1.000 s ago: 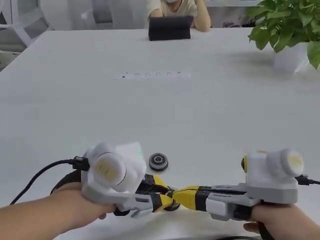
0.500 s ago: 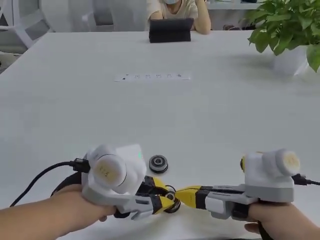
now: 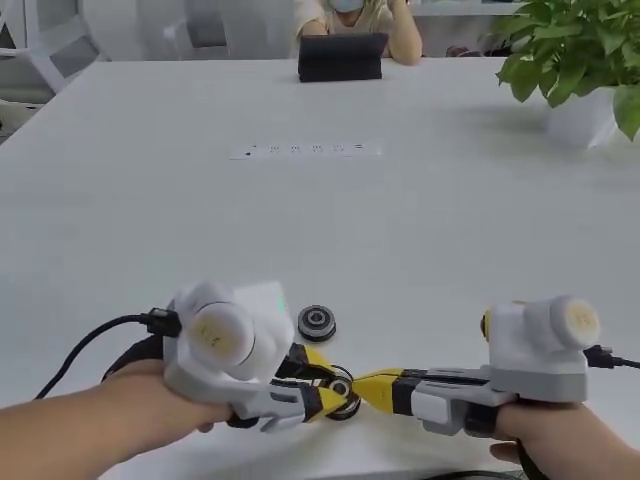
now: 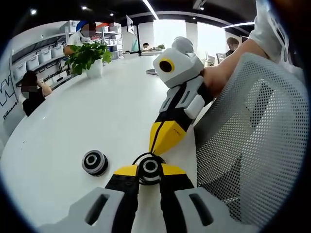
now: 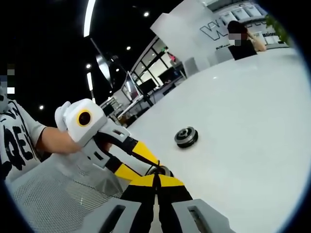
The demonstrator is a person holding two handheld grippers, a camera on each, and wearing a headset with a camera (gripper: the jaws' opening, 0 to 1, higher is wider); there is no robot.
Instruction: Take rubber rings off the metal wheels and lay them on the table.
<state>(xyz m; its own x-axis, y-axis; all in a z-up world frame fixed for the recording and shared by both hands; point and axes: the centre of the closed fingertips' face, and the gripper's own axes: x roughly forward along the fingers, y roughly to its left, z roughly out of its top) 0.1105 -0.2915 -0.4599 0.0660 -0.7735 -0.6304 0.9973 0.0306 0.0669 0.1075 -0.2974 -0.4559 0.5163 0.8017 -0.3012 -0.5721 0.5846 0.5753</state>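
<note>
My left gripper is shut on a small metal wheel, held just above the white table. A thin black rubber ring loops off the wheel's far side. My right gripper comes in from the right with its yellow jaws shut on that ring, its tip touching the wheel's rim. In the head view the left gripper and the right gripper meet tip to tip near the table's front edge. A second metal wheel with its dark ring on lies flat just beyond them.
A potted plant stands at the back right. A person sits behind a dark laptop at the far edge. A strip of small parts lies mid-table. A mesh chair back sits close to the table's near edge.
The right gripper's tip has drawn back slightly to the right from the held wheel, and the ring shows as a loop between them. The second wheel has not moved.
</note>
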